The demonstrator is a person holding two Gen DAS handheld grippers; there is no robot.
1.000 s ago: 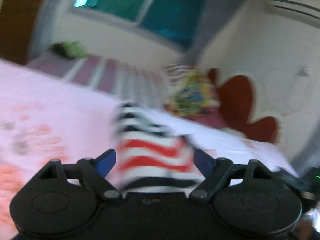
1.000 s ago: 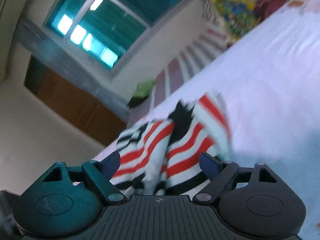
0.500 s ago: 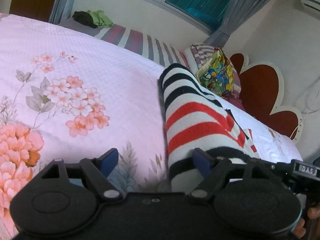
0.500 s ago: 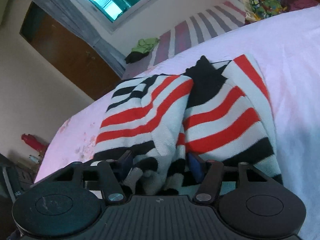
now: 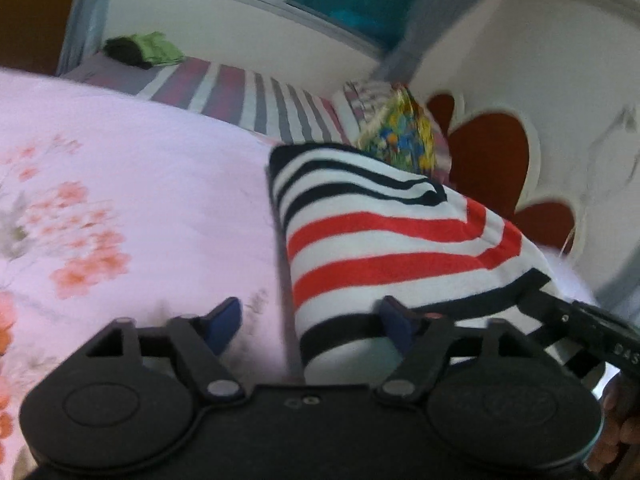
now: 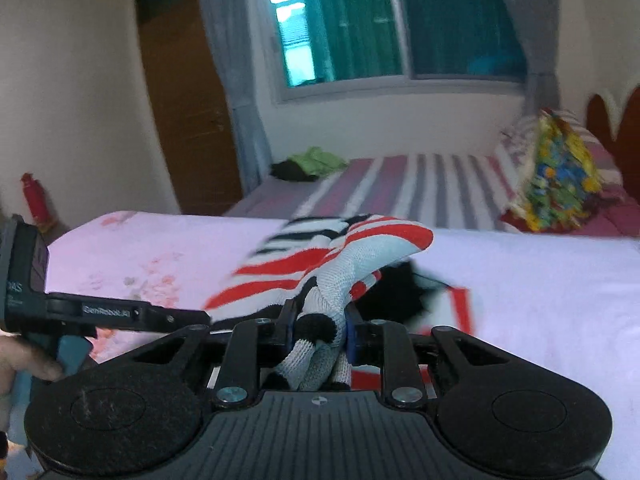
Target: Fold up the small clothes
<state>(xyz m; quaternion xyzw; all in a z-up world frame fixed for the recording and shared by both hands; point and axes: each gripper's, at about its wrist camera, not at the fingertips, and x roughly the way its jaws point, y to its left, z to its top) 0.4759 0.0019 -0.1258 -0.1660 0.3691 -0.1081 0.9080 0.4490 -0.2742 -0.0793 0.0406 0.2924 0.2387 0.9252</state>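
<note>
The right gripper, nearest in its own view, is closing its blue-padded jaws on a bunched fold of the red, white and black striped knitted garment, and the knit already fills the gap between the pads, so the cloth is pinched there and lifted off the pink floral bedspread. The left gripper stands wide and grips nothing; its right pad lies against the near hem of the same striped garment while the left pad hangs over bare bedspread. To do this fold well, I judge the right gripper should hold only the layers meant to travel, not the whole wad, and carry them low and level across the body of the garment, while the left gripper takes the near hem, or pins it, so the piece does not slide toward the bed's far edge. A thick knit like this will probably spring back, so the crease wants pressing flat before release. The garment lies near the middle of the bed, its far end pointing toward the striped mattress and the bright patterned pillow beyond. Both views are smeared by motion. The sleeves and neckline cannot be told apart, a black patch behind the lifted fold is unclear, and the near hem disappears under both gripper bodies.
</note>
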